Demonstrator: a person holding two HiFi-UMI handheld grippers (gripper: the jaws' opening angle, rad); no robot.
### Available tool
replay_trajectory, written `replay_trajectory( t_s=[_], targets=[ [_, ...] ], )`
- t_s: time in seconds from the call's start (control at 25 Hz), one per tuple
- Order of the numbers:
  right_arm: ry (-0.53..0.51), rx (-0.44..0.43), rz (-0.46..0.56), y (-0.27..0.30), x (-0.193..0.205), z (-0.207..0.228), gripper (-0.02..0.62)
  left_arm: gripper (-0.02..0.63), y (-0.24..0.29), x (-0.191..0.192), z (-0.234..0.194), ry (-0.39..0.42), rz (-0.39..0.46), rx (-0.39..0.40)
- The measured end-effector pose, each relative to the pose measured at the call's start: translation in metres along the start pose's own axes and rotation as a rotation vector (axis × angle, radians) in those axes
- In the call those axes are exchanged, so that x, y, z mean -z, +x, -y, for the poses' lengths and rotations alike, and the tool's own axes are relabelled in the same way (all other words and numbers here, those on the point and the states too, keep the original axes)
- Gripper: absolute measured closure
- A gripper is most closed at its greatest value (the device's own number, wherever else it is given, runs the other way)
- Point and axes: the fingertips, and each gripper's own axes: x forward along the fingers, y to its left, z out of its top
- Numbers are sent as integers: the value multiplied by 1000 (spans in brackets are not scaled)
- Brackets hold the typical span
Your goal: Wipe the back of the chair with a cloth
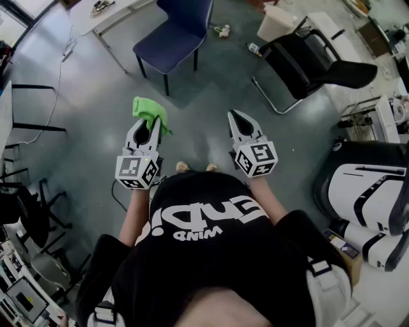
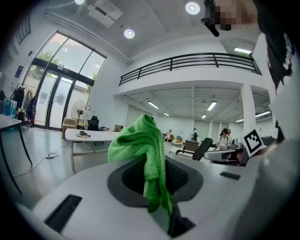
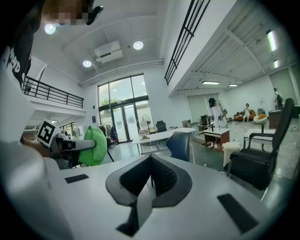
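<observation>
A green cloth (image 1: 151, 113) (image 2: 143, 150) hangs bunched from my left gripper (image 1: 152, 122) (image 2: 149, 183), whose jaws are shut on it. My right gripper (image 1: 235, 120) (image 3: 149, 177) is shut with nothing in it; the cloth (image 3: 93, 145) shows to its left. A blue chair (image 1: 176, 35) (image 3: 180, 144) stands ahead of both grippers, about a metre off, its back towards the far side. Both grippers are held side by side above the grey floor.
A black cantilever chair (image 1: 313, 64) (image 3: 262, 161) stands ahead to the right. A white table (image 1: 105, 14) (image 2: 93, 136) lies beyond the blue chair on the left. A white-and-black machine (image 1: 370, 198) sits close on my right. Black frames (image 1: 25, 191) line the left.
</observation>
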Motion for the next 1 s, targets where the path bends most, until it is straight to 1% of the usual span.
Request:
replay_trajectory(
  t_s=[0.16,0.36,0.48,0.76,1.0],
  targets=[
    [-13,-3,-2,8,-3,-4,600,537,-1,1,-5,-7,0,3],
    [14,-2,17,9,-4,-13,598,537,-5,4,-10,-19,-9,12],
    [14,4,11,14,-3,-22,598,537,-10,7,-19,-25,-22,26],
    [8,49,28,20,7,-38,598,537,-13,14,-40,-32,-19,77],
    [21,80,42,32,7,-37,598,537,-7,16,-55,-38,-21,97]
  ],
)
